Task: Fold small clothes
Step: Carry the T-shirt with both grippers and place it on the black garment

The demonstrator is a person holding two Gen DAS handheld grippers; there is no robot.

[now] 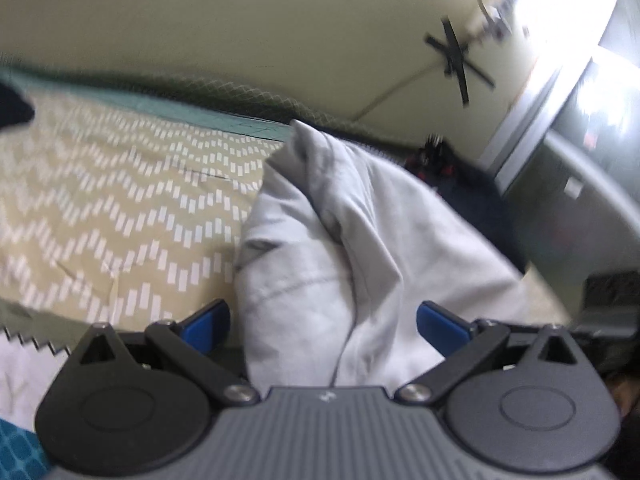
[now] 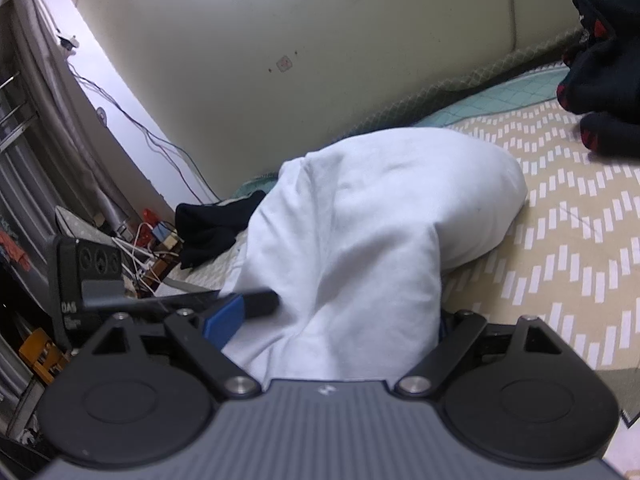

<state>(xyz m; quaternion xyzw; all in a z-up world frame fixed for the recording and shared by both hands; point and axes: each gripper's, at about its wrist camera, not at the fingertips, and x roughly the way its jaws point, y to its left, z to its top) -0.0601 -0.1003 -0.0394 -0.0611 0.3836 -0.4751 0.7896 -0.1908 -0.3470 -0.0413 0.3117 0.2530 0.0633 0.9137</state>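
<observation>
Two grippers hold one soft, rumpled white garment [image 2: 352, 216].

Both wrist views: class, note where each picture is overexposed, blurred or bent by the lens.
Left wrist view: the window at upper right is blown out to white, the patterned bedsheet is smeared by blur, and the wall line curves from fisheye distortion. Right wrist view: glare runs along the upper left window edge, the white garment looks soft, and the gripper body stays sharp.
</observation>
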